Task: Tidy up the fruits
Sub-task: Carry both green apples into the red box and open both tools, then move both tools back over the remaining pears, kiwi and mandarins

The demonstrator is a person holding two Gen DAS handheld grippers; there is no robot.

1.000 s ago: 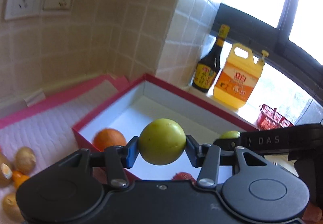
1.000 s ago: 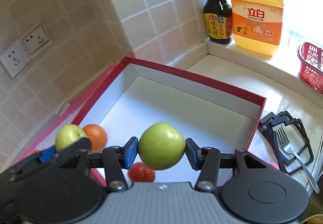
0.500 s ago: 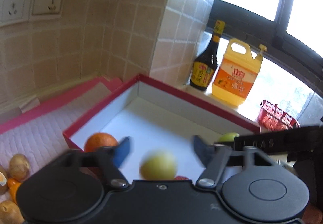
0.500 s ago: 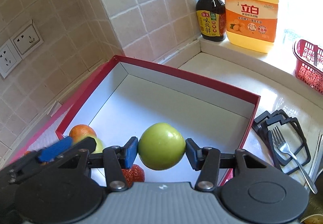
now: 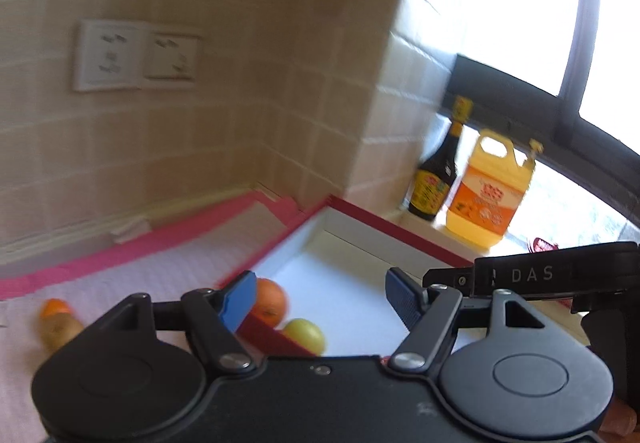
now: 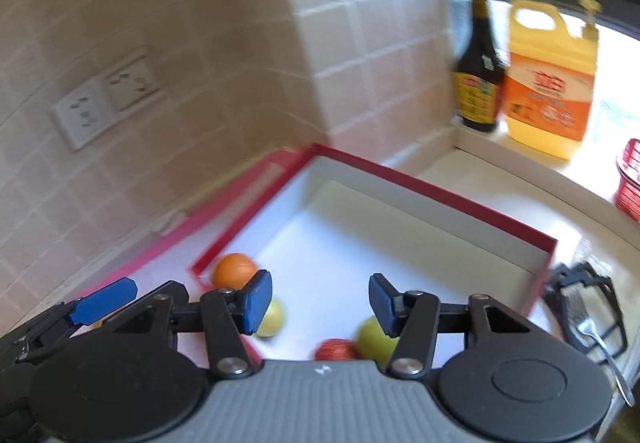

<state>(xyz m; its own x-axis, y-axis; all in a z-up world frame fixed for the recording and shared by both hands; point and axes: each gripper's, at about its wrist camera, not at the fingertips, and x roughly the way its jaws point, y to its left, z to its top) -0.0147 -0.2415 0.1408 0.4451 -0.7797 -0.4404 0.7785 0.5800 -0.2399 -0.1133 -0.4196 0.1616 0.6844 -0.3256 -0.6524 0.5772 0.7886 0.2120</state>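
Left gripper (image 5: 320, 299) standing with jaws wide apart, nothing between them; blue pads (image 5: 239, 297) framing the near corner of the box (image 5: 400, 231). Right gripper (image 6: 320, 301) with jaws parted and nothing gripped, hanging over the near end of the box (image 6: 440, 191).

Sitting inside the box, lower centre of the left view: orange (image 5: 270, 301) against the near left wall, pale green apple (image 5: 306, 335) just beside it. Showing in the right view: orange (image 6: 234, 271) in the near left corner, yellow-green apple (image 6: 272, 319) partly behind the left pad, second green apple (image 6: 372, 337) behind the right pad, red fruit (image 6: 334, 349) touching or just beside it at the bottom edge.

Lying outside the box, lower left of the left view, on the pink-edged mat (image 5: 140, 263): small orange fruit (image 5: 56, 309) and a brownish one (image 5: 60, 331), blurred.

Standing at upper right on the sill: dark bottle (image 6: 478, 83) beside yellow jug (image 6: 550, 83). Resting at right edge on the surface: fork (image 6: 592, 327) on a black rack (image 6: 560, 287).

Both views smearing with motion blur.
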